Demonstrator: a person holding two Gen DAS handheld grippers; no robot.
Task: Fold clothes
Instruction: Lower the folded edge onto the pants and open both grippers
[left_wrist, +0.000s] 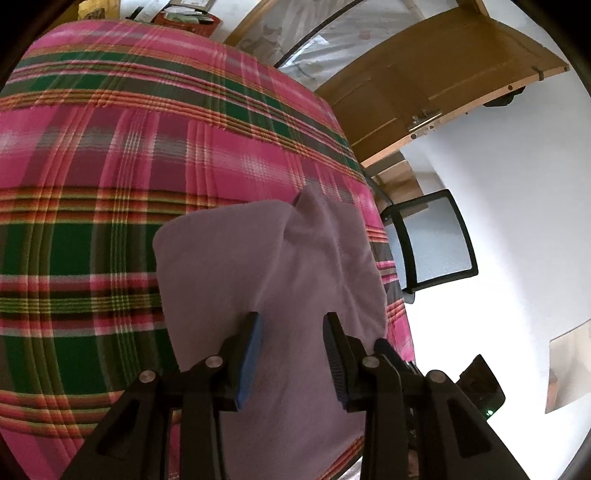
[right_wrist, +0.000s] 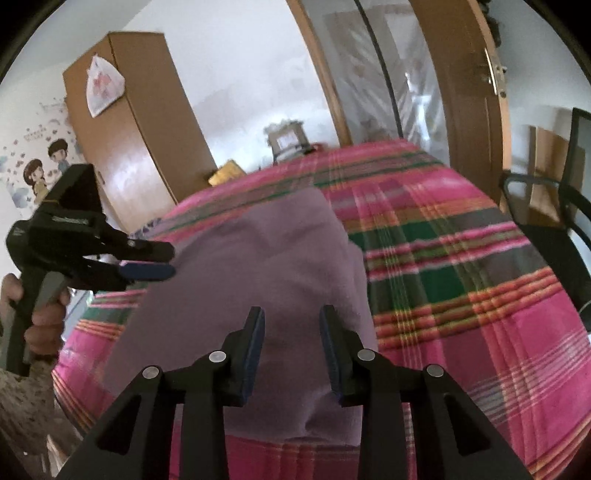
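Both our grippers, left gripper (left_wrist: 292, 323) and right gripper (right_wrist: 291, 317), hang half-open and empty over the folded mauve cloth (left_wrist: 280, 258); we should pinch its near edge evenly before folding.

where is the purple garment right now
The purple garment lies folded on the pink plaid blanket, near the bed edge facing the black chair. Both wrist views show it under the open left gripper and right gripper.

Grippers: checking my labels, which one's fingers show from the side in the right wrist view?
The left gripper, held by a hand at the picture's left edge; the right gripper points away from its camera.
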